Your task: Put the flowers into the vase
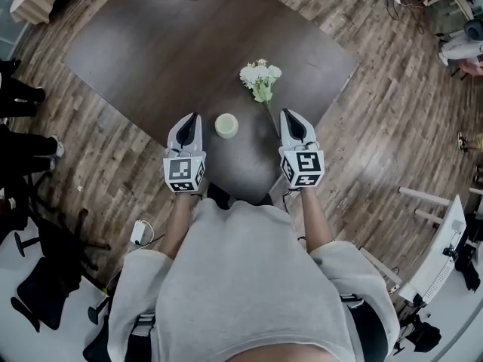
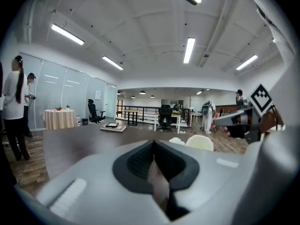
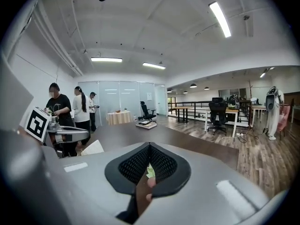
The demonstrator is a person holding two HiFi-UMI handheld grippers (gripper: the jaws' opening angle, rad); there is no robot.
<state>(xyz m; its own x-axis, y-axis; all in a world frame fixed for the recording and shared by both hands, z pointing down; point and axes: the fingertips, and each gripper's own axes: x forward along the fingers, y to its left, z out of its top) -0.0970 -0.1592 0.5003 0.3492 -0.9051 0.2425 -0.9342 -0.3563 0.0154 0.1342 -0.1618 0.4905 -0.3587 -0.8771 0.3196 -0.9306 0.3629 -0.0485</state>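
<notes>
The left hand-held gripper (image 1: 192, 121) is hovering over the near corner of the counter (image 1: 151, 59), its jaws pressed fully together and holding nothing. The right hand-held gripper (image 1: 289, 119) is hovering beside it, also fully closed and empty. The vase (image 1: 226, 125) is standing upright between the 2, near that corner. The flowers (image 1: 260, 78) are lying on the counter close to its near right edge, with the blooms pointing toward the middle and the stem end near the right hand-held gripper's tip.
</notes>
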